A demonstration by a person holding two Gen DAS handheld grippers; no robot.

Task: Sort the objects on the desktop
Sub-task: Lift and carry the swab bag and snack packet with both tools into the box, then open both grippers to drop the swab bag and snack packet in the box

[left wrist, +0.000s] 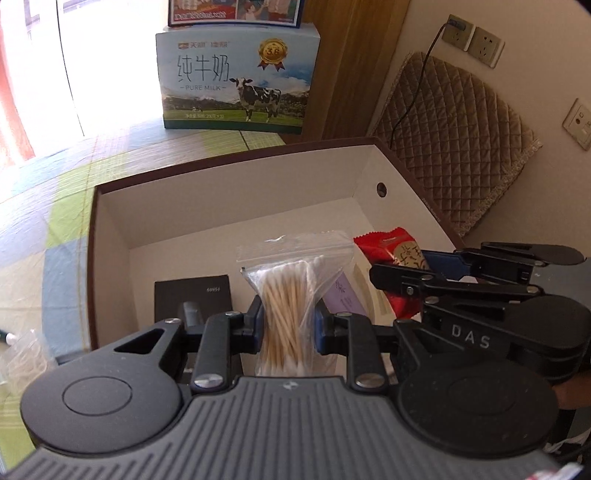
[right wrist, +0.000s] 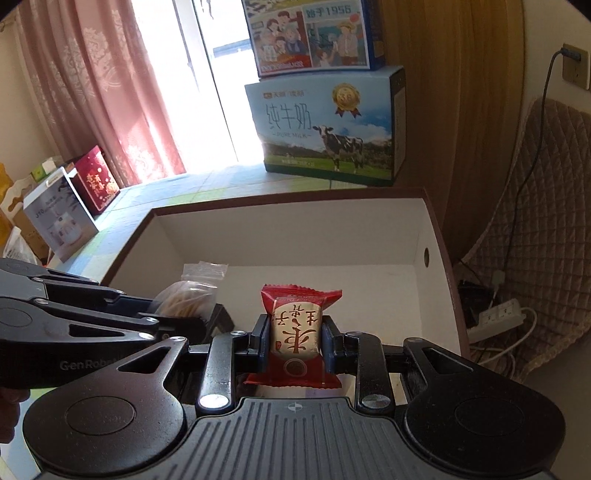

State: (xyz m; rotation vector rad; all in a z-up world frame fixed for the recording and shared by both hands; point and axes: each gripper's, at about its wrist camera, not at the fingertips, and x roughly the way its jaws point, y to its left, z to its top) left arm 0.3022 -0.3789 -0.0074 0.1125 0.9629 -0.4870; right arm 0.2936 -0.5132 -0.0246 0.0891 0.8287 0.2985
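My left gripper (left wrist: 289,326) is shut on a clear bag of cotton swabs (left wrist: 291,291) and holds it over the open white-lined box (left wrist: 229,206). My right gripper (right wrist: 295,341) is shut on a red snack packet (right wrist: 295,332) and holds it over the same box (right wrist: 288,236). The right gripper with the packet (left wrist: 391,254) shows at the right of the left wrist view. The left gripper with the swab bag (right wrist: 184,299) shows at the left of the right wrist view. A small black box (left wrist: 192,295) and a purple packet (left wrist: 345,295) lie in the box.
A milk carton box (left wrist: 236,79) stands behind the box, another printed box (right wrist: 310,33) on top of it. Gift boxes (right wrist: 74,199) stand at the far left. A quilted cushion (left wrist: 454,136) leans on the wall at the right. Another clear bag (left wrist: 18,358) lies on the checked cloth.
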